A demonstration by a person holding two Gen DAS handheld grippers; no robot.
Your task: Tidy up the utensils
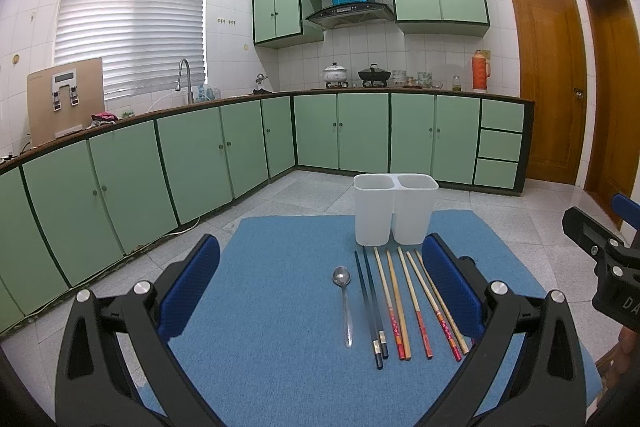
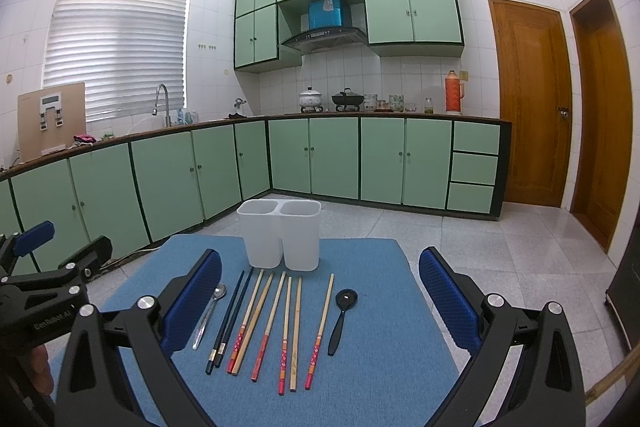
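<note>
Your left hand-held gripper [image 1: 320, 287] hangs above the blue mat [image 1: 280, 347] with its blue pads spread wide and nothing between them. Your right hand-held gripper [image 2: 320, 291] is just as wide open and just as empty.

On the mat the utensils lie in a row, handles toward you. In the right wrist view the metal spoon [image 2: 210, 315] sits at 9 o'clock of the row, just beside the pair of dark chopsticks [image 2: 230, 319]. The wooden chopsticks [image 2: 286, 331] with red ends fan across the middle, and the black spoon [image 2: 340, 319] ends the row at 3 o'clock.

The white two-compartment holder [image 2: 282, 235] stands upright at 12 o'clock, just beyond the utensil tips. Both compartments look empty.

The mat covers the worktop, and green cabinets [image 2: 332, 155] line the far walls.
</note>
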